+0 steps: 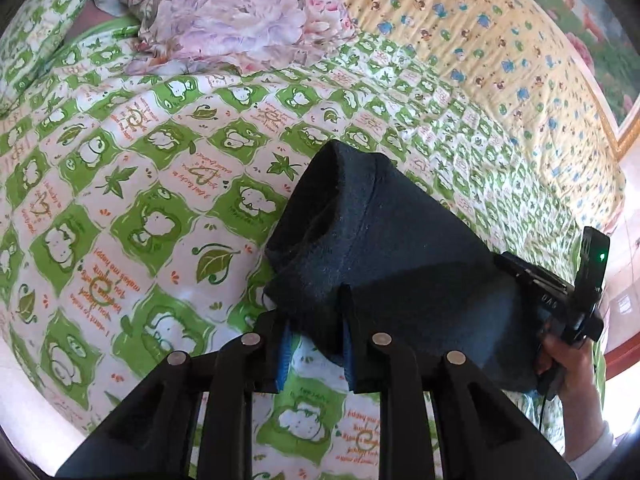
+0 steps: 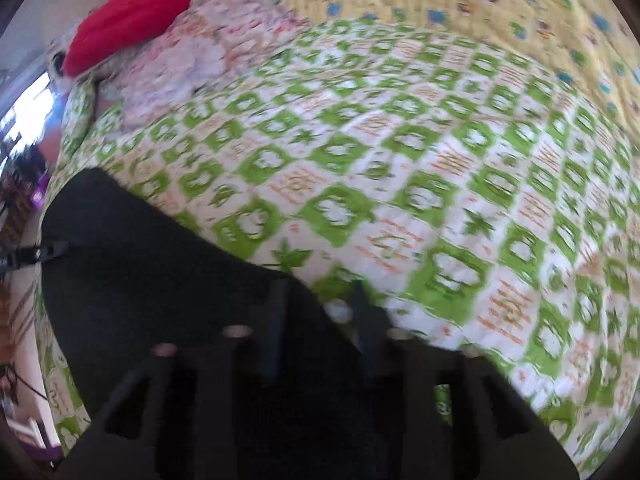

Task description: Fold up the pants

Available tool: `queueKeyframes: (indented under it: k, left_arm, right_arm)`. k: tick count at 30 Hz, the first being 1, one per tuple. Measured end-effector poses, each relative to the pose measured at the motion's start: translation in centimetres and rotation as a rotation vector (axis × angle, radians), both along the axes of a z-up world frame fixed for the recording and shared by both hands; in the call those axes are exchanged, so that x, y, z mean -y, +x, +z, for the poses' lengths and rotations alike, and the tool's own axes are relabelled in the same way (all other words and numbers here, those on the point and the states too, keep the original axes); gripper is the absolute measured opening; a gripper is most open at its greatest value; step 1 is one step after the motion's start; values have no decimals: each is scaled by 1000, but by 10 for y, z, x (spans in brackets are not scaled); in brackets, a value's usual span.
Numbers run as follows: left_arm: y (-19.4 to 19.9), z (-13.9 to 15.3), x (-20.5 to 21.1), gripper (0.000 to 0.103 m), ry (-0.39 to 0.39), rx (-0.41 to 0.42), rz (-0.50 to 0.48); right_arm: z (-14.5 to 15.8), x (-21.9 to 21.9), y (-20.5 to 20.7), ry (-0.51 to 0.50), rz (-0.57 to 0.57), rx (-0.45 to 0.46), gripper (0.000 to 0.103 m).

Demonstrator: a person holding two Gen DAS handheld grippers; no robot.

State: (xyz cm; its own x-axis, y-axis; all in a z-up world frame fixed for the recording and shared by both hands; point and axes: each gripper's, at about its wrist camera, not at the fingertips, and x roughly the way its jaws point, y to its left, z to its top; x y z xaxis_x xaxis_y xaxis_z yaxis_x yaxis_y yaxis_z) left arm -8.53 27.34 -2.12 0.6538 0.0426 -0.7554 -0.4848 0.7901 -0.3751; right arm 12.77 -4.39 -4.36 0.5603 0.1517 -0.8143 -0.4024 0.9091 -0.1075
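Observation:
The dark navy pants (image 1: 372, 248) hang in a folded bundle above the green-and-white quilt (image 1: 140, 184). My left gripper (image 1: 316, 340) holds their lower edge; cloth fills the gap between its blue-padded fingers (image 1: 285, 348). The other gripper's body (image 1: 576, 296) and the hand holding it show at the pants' right edge. In the blurred right wrist view the pants (image 2: 152, 276) spread dark at lower left. My right gripper (image 2: 318, 320) has its left finger (image 2: 276, 320) against the cloth edge, with quilt (image 2: 420, 200) showing between the tips.
A crumpled pink floral blanket (image 1: 240, 20) lies at the far side of the bed. A yellow patterned sheet (image 1: 480, 32) covers the far right. A red pillow (image 2: 160, 4) lies at the far left in the right wrist view. The bed's edge and floor (image 1: 624, 264) are at right.

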Motion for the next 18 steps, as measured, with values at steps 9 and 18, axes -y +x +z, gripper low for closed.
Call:
queueKeyframes:
  k: [9,18]
  left_arm:
    - [-29,59,3,31,140,50,74]
    - [5,81,43,31,105,100,-77]
  right_arm:
    - [58,28,-72,86,-34,65,50]
    - [66,57,-119,171,-124,20,50]
